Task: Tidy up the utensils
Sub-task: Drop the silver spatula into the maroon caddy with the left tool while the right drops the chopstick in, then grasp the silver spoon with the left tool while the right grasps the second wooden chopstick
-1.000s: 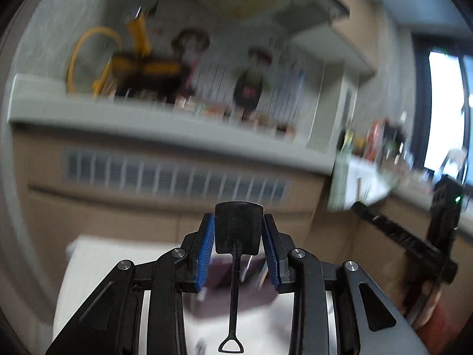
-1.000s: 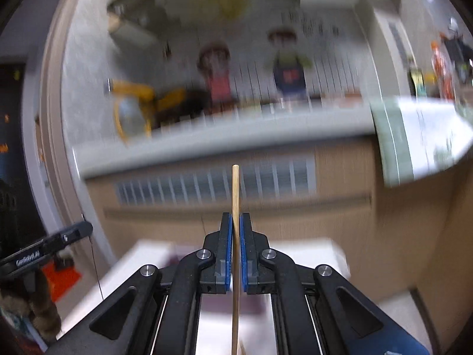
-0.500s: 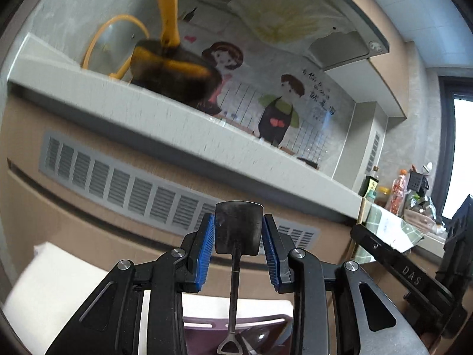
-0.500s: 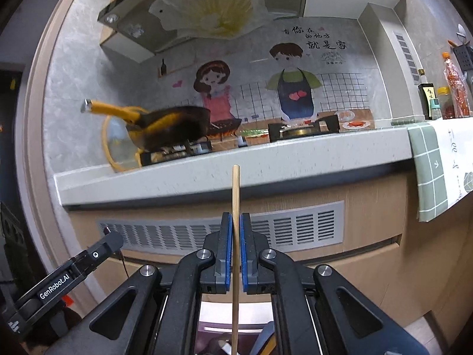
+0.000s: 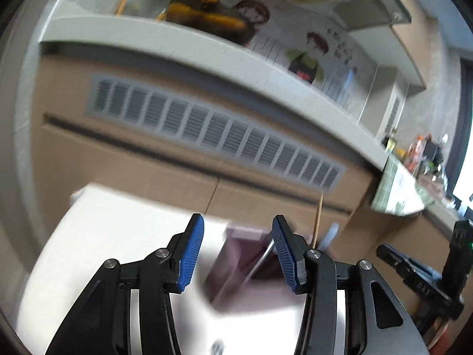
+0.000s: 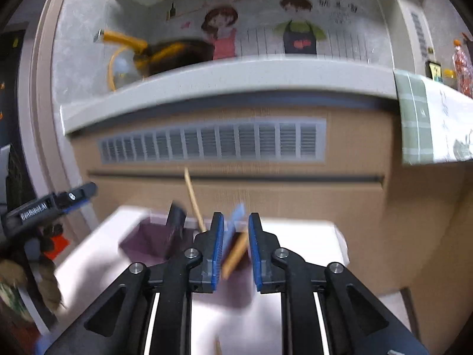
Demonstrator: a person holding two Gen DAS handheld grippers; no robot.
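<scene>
Utensils (image 6: 193, 198) in purple holder (image 6: 142, 236)

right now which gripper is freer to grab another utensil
left, likely: the left gripper has just opened wide, nothing between its pads; the right gripper, also just opening, has a wooden utensil between its pads

I count one purple utensil holder (image 6: 139, 236), open-topped, standing on the white surface. One thin wooden chopstick (image 6: 193, 201) leans tilted in it, tip up. One black spatula (image 6: 176, 217) stands beside the chopstick, blurred. A blue utensil (image 6: 236, 217) and a tan one (image 6: 235, 256) lean alongside.
</scene>
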